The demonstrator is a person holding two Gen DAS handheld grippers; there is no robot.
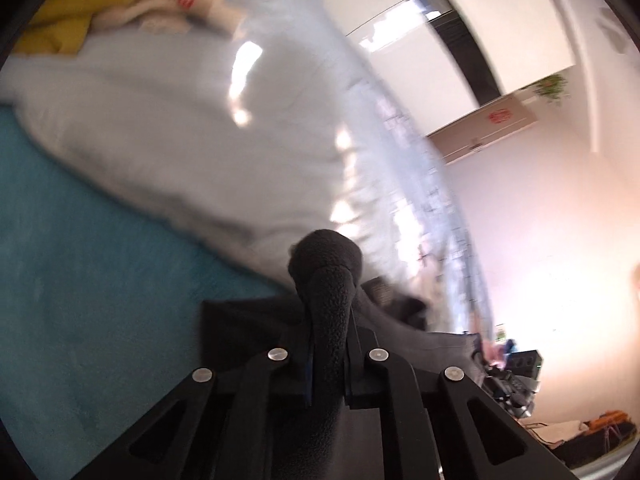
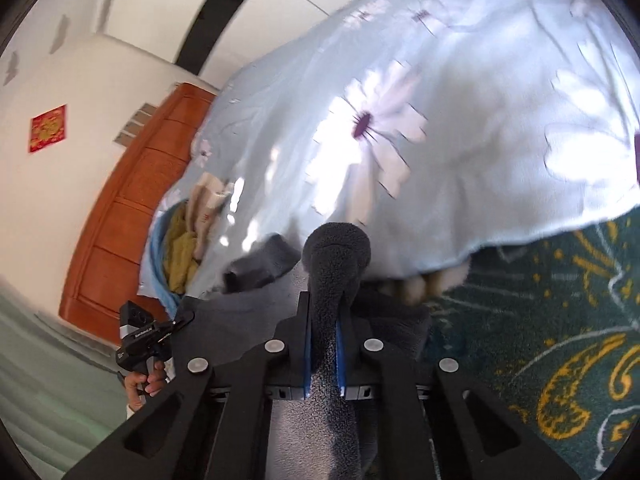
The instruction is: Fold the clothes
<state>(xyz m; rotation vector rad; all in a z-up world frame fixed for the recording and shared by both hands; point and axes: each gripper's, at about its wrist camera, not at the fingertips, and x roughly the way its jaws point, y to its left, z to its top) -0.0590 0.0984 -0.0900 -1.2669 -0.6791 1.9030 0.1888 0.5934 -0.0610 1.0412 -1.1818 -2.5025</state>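
Observation:
A dark grey fleece garment (image 1: 244,324) lies on the teal bedcover (image 1: 92,280), up against a pale blue quilt. My left gripper (image 1: 328,312) is shut on a bunched fold of this garment (image 1: 326,256), which bulges out beyond the fingertips. In the right wrist view my right gripper (image 2: 324,320) is shut on another bunched fold of the same garment (image 2: 336,256), and the grey cloth runs back between the blue pads (image 2: 307,360). The rest of the garment (image 2: 400,320) spreads flat under both grippers. The left gripper (image 2: 160,332) shows at the lower left there, held by a hand (image 2: 144,384).
A pale blue quilt with white flowers (image 2: 420,140) is heaped just beyond the garment. Yellow and cream clothes (image 1: 100,4) lie piled at its far end. A green patterned bedcover (image 2: 560,340) lies to the right. A wooden cabinet (image 2: 132,208) stands by the white wall.

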